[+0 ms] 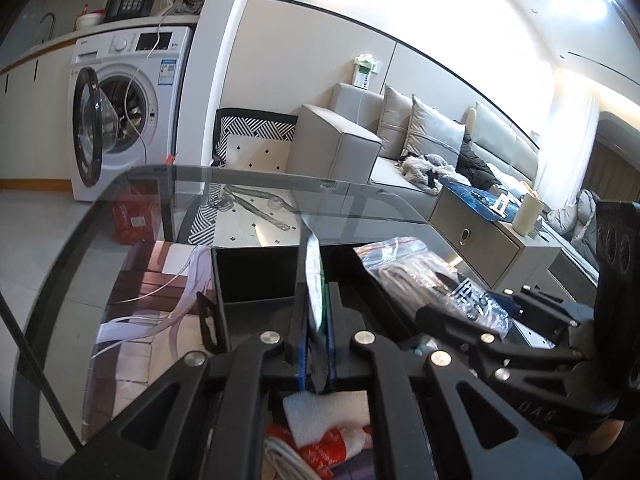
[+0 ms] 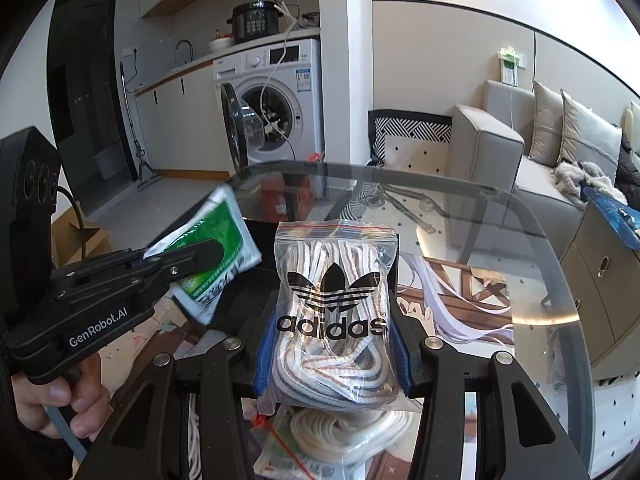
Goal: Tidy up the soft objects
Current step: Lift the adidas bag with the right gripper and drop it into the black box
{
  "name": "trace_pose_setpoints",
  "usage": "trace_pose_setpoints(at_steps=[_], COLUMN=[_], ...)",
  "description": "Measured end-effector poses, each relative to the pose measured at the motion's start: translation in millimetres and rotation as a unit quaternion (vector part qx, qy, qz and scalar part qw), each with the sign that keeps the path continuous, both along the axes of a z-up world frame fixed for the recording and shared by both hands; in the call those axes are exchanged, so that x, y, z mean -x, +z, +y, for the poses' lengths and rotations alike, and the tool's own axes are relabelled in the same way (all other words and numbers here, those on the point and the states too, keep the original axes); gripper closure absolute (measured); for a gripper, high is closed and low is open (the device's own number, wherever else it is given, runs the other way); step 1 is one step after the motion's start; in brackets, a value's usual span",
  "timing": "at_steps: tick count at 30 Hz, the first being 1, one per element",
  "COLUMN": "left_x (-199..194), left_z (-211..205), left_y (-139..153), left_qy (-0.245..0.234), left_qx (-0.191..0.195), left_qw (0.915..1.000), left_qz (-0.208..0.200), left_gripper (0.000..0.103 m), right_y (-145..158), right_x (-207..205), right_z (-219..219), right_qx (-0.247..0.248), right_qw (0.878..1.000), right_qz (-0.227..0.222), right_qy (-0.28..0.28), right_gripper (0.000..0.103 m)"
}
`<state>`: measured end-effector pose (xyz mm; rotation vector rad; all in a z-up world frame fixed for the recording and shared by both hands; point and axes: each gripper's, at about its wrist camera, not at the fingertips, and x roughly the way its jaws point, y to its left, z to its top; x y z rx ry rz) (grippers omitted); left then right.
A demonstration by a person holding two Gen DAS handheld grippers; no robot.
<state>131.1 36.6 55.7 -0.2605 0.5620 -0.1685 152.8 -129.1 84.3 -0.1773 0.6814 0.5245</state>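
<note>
two grippers — flat glossy packet (image 2: pixel 208 248), crinkly clear lace bag (image 2: pixel 334 312) pinched.

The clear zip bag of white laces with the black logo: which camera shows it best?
The right wrist view. There the clear zip bag of white laces faces the lens, logo readable, clamped between the right tongs. The left wrist view shows the bag only from the side, crumpled, partly hidden behind those tongs.
</note>
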Motion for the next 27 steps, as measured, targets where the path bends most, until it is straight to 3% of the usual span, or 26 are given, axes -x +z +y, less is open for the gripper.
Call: trace_pose_setpoints(at_steps=[15, 18, 21, 27], left_x=[-28, -30, -27, -16], left_z=[-1, -2, -1, -1], left_y=[-14, -17, -20, -21], left_qy=[0.01, 0.014, 0.013, 0.009], left_qx=[-0.003, -0.013, -0.015, -0.041], left_qw=[0.9996, 0.9991, 0.9989, 0.9979], left_qz=[0.024, 0.038, 0.042, 0.05], left_gripper=[0.099, 0.091, 0.058, 0.055], right_y=[-18, -18, -14, -6], right_x=[-39, -37, -34, -19], right_z=[14, 12, 5, -15], right_qx=[0.012, 0.019, 0.015, 0.011], right_qw=[0.999, 1.0, 1.0, 1.0], right_qz=[0.028, 0.019, 0.009, -0.009], right_qy=[0.012, 0.01, 0.005, -0.005], right_gripper=[0.056, 0.048, 0.035, 0.01])
